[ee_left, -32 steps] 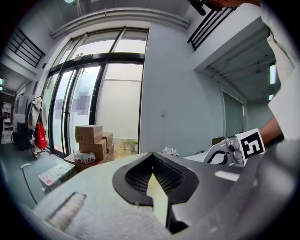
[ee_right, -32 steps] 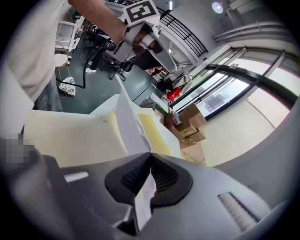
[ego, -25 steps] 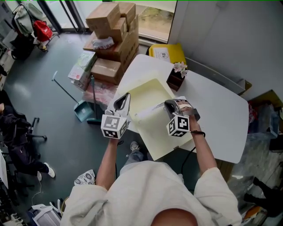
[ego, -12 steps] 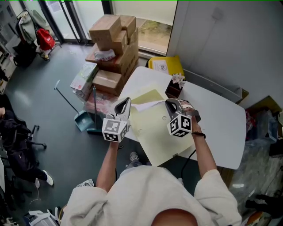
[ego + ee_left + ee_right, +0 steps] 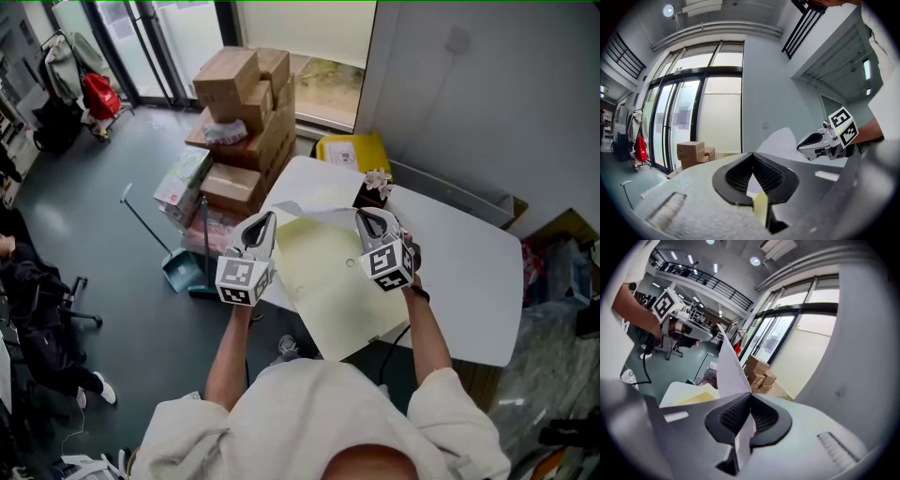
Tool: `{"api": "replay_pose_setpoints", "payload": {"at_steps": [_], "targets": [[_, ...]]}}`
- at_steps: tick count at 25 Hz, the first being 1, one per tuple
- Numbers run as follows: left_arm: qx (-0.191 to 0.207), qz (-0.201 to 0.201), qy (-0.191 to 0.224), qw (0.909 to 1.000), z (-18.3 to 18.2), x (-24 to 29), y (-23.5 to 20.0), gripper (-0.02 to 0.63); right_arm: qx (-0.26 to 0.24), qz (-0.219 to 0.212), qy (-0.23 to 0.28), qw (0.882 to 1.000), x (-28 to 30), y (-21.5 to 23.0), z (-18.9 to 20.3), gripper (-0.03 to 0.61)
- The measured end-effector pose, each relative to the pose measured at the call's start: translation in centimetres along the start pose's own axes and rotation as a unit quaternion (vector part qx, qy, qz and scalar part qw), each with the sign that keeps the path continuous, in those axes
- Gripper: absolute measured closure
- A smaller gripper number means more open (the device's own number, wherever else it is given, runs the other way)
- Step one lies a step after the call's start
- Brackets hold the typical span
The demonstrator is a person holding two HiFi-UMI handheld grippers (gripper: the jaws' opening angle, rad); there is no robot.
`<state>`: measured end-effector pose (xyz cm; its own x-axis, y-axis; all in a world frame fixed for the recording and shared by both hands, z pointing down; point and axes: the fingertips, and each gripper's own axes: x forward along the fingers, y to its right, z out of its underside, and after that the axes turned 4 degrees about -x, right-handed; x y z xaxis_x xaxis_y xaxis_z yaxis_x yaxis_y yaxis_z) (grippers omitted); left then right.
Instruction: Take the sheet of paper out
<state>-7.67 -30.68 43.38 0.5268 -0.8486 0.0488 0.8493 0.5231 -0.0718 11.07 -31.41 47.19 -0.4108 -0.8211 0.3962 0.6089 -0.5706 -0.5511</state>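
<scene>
One white sheet (image 5: 314, 208) stands up off the far end of 1 yellow folder (image 5: 328, 286); can't tell if any part is still inside. R tongs (image 5: 367, 221) are shut tight on the sheet's edge. L tongs (image 5: 263, 223) clamp the folder's left edge, yellow showing btwn the pads. Folder lies on 1 white table (image 5: 459, 253). Just beyond: 1 small dark box w/ flowers (image 5: 375, 186). Further off, cardboard boxes (image 5: 246, 89) stacked on the floor.
</scene>
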Motion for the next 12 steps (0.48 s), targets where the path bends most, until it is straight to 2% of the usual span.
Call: {"api": "replay_pose_setpoints", "payload": {"at_steps": [4, 8, 12], "targets": [[0.001, 0.0, 0.0, 1.0, 0.0, 0.0, -0.2, 0.611, 0.092, 0.018, 0.027, 0.995, -0.7, 1.6, -0.3, 0.574], [-0.001, 0.005, -0.002, 1.0, -0.2, 0.3, -0.3, 0.611, 0.173, 0.049, 0.047, 0.983, -1.7, 3.6, 0.5, 0.574], [0.0, 0.009, -0.002, 1.0, -0.3, 0.5, -0.2, 0.611, 0.23, 0.075, 0.058, 0.968, -3.0, 4.8, 1.8, 0.574]]}}
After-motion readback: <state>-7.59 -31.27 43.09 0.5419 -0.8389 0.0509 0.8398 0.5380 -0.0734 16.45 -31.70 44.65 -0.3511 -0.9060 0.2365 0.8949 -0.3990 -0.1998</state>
